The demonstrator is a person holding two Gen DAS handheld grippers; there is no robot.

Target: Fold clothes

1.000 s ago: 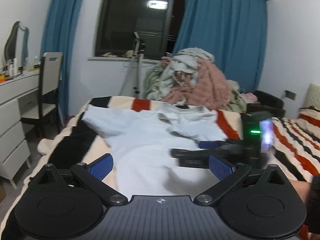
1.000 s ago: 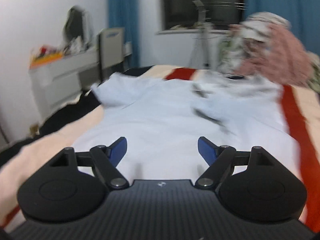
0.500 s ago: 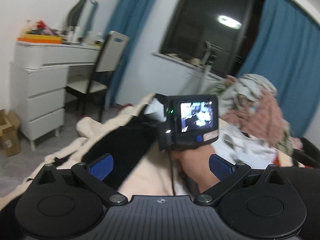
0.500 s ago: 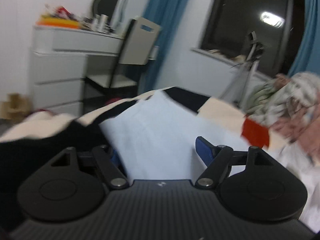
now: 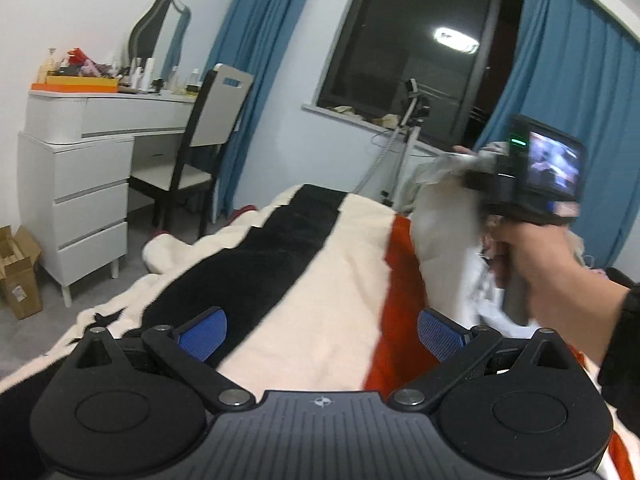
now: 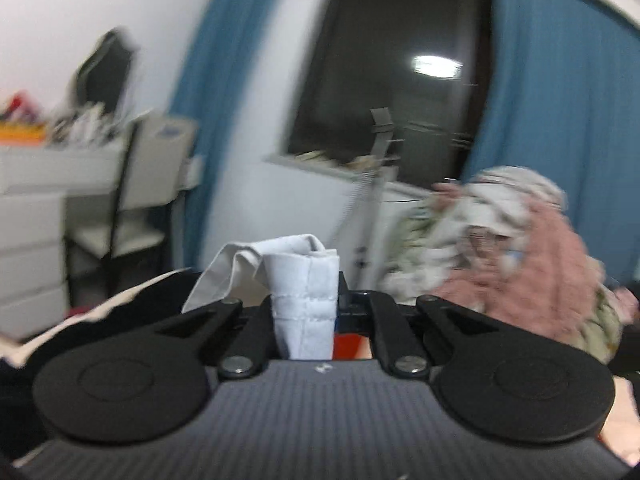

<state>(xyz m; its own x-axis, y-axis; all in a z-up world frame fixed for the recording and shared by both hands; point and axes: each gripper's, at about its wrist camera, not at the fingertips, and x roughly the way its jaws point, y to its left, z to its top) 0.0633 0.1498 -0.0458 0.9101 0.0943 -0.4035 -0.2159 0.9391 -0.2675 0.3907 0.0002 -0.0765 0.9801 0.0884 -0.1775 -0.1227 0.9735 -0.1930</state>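
Observation:
My right gripper (image 6: 306,308) is shut on a bunched hem of the pale blue-white T-shirt (image 6: 304,300), which sticks up between the jaws. In the left wrist view the right gripper's body (image 5: 532,176) is lifted above the bed at the right, with the T-shirt (image 5: 440,232) hanging under it. My left gripper (image 5: 320,330) is open and empty, low over the striped blanket (image 5: 304,300), left of the shirt.
The bed carries a black, cream and red striped blanket. A pile of clothes (image 6: 520,240) lies at the far end by the blue curtains. A white dresser (image 5: 76,196) and a chair (image 5: 200,160) stand at the left. A cardboard box (image 5: 16,272) is on the floor.
My right gripper has shut on the T-shirt's edge and lifted it off the bed. The left gripper has swung left and stays open; the shirt no longer lies flat beneath it.

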